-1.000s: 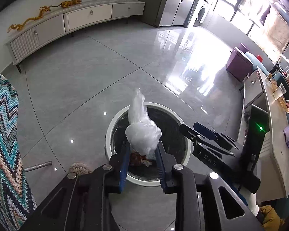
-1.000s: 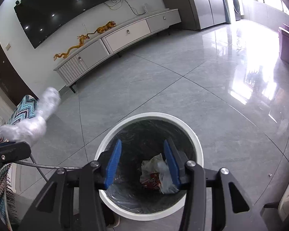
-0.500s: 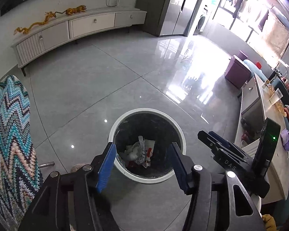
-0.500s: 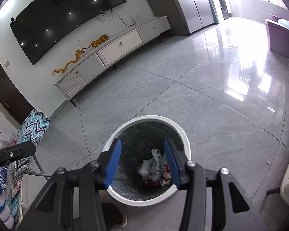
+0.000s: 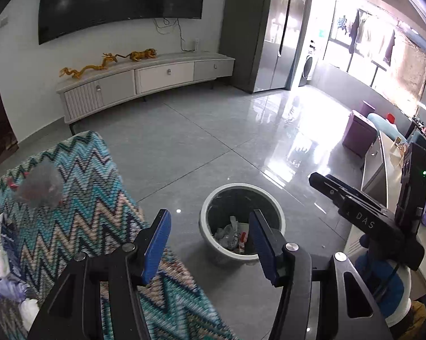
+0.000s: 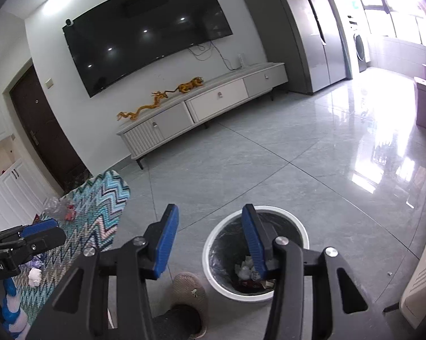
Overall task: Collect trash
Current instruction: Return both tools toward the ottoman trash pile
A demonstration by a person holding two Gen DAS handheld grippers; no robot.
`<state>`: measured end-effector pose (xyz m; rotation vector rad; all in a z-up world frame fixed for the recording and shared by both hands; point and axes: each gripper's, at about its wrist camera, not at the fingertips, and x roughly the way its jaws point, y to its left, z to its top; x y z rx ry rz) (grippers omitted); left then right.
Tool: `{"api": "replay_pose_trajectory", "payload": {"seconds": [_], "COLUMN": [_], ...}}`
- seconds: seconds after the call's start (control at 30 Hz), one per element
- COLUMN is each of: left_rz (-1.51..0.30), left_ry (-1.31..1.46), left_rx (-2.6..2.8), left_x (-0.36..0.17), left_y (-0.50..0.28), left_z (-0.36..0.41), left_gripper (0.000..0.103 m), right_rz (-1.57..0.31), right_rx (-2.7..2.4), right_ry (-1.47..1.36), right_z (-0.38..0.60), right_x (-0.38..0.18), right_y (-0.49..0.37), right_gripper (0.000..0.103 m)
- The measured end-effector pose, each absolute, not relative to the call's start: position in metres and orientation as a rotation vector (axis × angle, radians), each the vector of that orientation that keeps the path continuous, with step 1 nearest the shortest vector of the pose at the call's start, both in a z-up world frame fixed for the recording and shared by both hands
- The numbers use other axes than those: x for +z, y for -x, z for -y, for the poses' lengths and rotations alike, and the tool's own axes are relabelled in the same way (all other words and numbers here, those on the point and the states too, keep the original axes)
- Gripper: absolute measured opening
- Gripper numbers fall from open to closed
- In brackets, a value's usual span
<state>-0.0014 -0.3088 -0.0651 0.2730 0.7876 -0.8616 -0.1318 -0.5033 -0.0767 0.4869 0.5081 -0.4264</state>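
Plainly lettered "DAS" in pale capitals on the black body of the right gripper (image 5: 323, 182) as caught from the left wrist; "Robot.AI" legible on the left gripper (image 6: 40, 231) at the left edge of the right wrist view. No other writing readable.

Both held above the grey tiled floor (image 5: 184, 141), tilted downward toward it. Left gripper (image 5: 210, 238) with blue pads spread apart, having just been opening, nothing between them; the bin seen through the gap. Right gripper (image 6: 210, 239) with blue pads likewise parted and empty, right pad overlapping the bin's rim in the picture only.

On the left, a surface draped in a zigzag-patterned cloth (image 5: 79, 204) of teal, blue and beige. Lying on it: a crumpled clear plastic bag (image 5: 40, 187) with red bits beside it, some purple and white scraps (image 5: 6, 289) nearer the camera.

On the floor, just beside the cloth's edge, a round white trash bin (image 5: 204, 221) lined with a black bag. Inside, at the bottom: crumpled white plastic trash (image 5: 227, 233) and a red-and-white wrapper (image 5: 242, 240) touching it.

A knitted slipper (image 6: 188, 289) on the floor just beside the bin.
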Motion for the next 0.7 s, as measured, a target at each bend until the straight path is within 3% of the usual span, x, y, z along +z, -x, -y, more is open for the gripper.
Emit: {"api": "replay_pose_trajectory", "payload": {"seconds": [0.27,0.7], "left_rz": [-0.764,-0.769], "left_ry": [-0.183,-0.024], "left_rx": [-0.724,-0.502], "left_x": [-0.047,-0.060], "left_y": [-0.015,-0.036], "left_z": [0.201,0.033], "left_gripper": [0.055,0.055], "right_rz": [-0.486,-0.480], "right_rx": [-0.286,-0.068], "right_ry": [-0.407,-0.296], "right_z": [0.435,0.335], "right_x": [-0.034,0.015], "right_y": [0.111,0.078], "right_gripper": [0.045,0.045]}}
